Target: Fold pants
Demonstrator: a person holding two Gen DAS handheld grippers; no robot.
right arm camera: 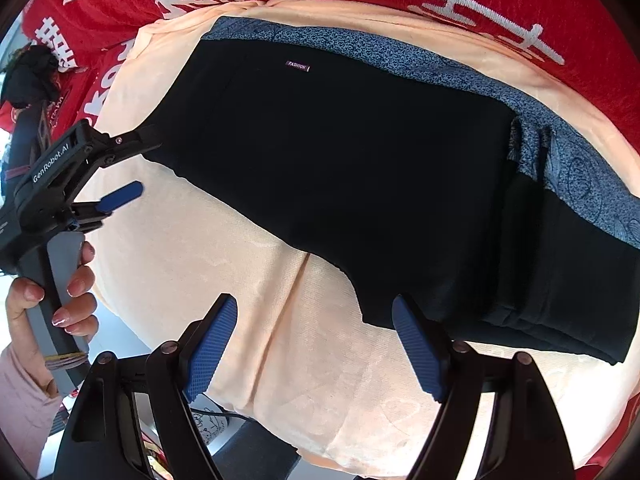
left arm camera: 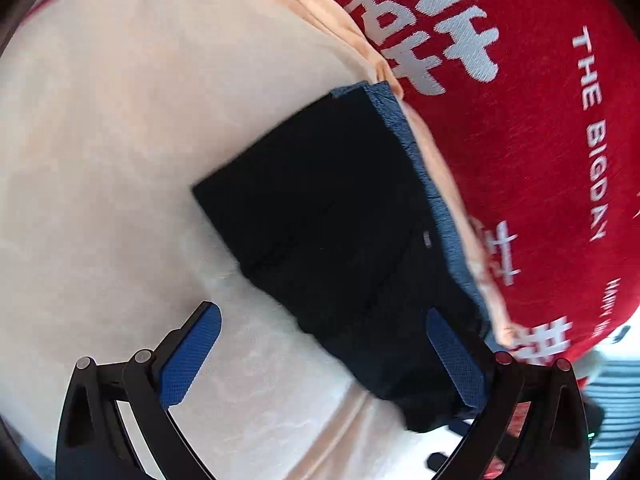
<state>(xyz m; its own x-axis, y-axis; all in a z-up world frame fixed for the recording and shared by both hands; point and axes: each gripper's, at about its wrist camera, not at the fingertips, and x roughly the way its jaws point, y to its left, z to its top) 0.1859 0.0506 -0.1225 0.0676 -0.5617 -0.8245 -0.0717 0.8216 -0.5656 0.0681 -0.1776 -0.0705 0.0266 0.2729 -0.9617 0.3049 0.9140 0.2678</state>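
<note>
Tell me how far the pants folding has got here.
The black pants already lie doubled into a flat shape on the peach blanket, over a blue patterned cloth. Neither gripper holds fabric: the left gripper stands open at one end, the right gripper open above the near edge. A further fold may remain.

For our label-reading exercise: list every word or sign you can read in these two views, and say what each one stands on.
"FASHION": small tag on the black pants.
"GenRobot.AI": side of the left gripper, right wrist view.
"THE BIGDAY": white letters on the red blanket.
Large white Chinese-style characters on the same blanket: only parts show, not readable.
Smaller white line near its edge: too blurred.
</note>
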